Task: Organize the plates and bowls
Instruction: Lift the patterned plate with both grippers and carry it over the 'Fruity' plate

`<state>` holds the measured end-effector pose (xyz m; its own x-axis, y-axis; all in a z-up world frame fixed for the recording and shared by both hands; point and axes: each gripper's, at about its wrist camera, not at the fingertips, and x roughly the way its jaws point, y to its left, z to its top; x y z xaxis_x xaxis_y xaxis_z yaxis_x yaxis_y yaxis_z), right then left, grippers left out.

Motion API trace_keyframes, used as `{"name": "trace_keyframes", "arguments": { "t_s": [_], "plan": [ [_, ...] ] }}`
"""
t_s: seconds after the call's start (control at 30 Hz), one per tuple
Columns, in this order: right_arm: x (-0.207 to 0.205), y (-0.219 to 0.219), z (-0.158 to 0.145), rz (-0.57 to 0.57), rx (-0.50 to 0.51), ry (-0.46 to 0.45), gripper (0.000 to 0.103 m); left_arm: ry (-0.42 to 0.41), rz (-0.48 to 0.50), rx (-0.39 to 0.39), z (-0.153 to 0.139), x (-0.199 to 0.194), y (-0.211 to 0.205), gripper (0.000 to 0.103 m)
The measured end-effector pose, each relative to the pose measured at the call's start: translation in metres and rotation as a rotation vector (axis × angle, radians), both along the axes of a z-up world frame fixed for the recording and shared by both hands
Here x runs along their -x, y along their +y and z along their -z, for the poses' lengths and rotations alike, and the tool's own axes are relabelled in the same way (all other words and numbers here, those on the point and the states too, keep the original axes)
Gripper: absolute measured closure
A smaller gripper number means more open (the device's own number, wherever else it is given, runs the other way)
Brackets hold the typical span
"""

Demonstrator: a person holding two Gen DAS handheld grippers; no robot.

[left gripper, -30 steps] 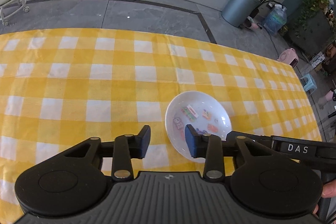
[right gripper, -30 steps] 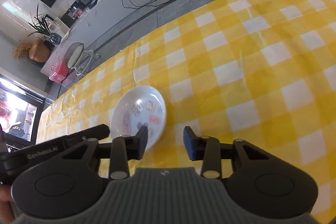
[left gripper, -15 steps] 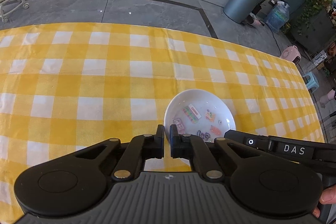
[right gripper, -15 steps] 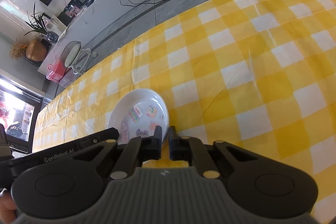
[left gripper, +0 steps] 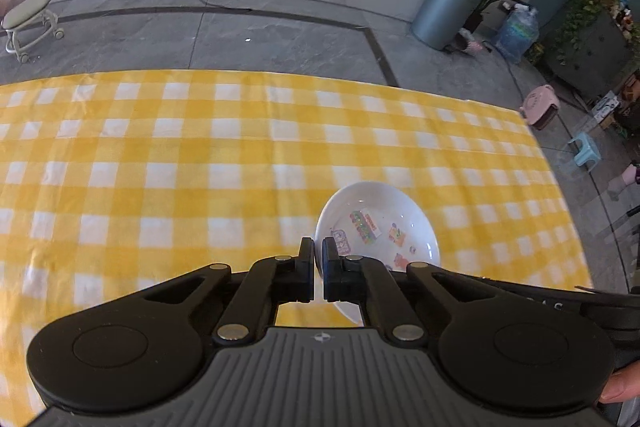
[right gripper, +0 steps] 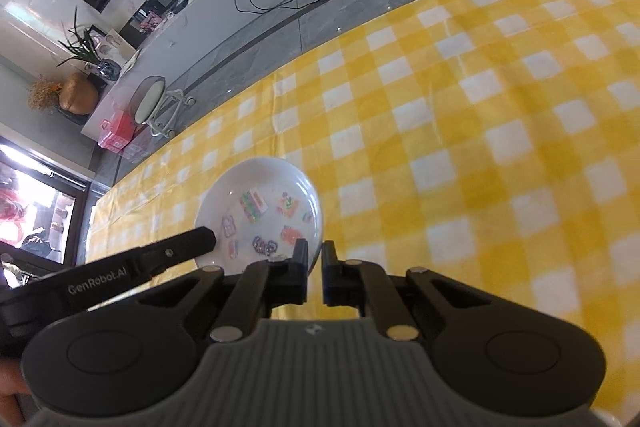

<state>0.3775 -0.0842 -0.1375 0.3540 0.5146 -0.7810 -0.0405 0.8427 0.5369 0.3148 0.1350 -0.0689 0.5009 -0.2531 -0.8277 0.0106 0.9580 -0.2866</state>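
A white plate (left gripper: 380, 223) with small colourful pictures is held above the yellow checked tablecloth (left gripper: 180, 167). My left gripper (left gripper: 318, 267) is shut on the plate's left rim. My right gripper (right gripper: 315, 267) is shut on the plate's right rim; the plate (right gripper: 260, 211) fills the lower left of the right wrist view. The left gripper's body (right gripper: 100, 275) crosses the right wrist view at the lower left. The plate's near edge is hidden behind the gripper bodies.
The tablecloth (right gripper: 480, 147) stretches far to the left and right of the plate. Beyond the table's far edge are a grey floor, a rolling stool (left gripper: 30, 15), a metal bin (left gripper: 444, 11) and a low ledge with a cable.
Both grippers went from open to shut, each closing on a rim of the plate. The plate now looks raised off the cloth and both views have risen.
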Motion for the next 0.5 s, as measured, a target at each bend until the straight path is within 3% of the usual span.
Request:
{"name": "trace_keyframes", "arguments": {
  "t_s": [0.33,0.5],
  "plan": [
    [0.081,-0.074,-0.047,-0.024,0.014,-0.031,0.099,-0.024,0.026,0.0,-0.041,0.081,-0.067,0.1],
    [0.126,-0.117,-0.055,-0.011,0.011,-0.067,0.099,-0.046,0.034,0.036,-0.044,0.125,-0.104,0.1]
  ]
}}
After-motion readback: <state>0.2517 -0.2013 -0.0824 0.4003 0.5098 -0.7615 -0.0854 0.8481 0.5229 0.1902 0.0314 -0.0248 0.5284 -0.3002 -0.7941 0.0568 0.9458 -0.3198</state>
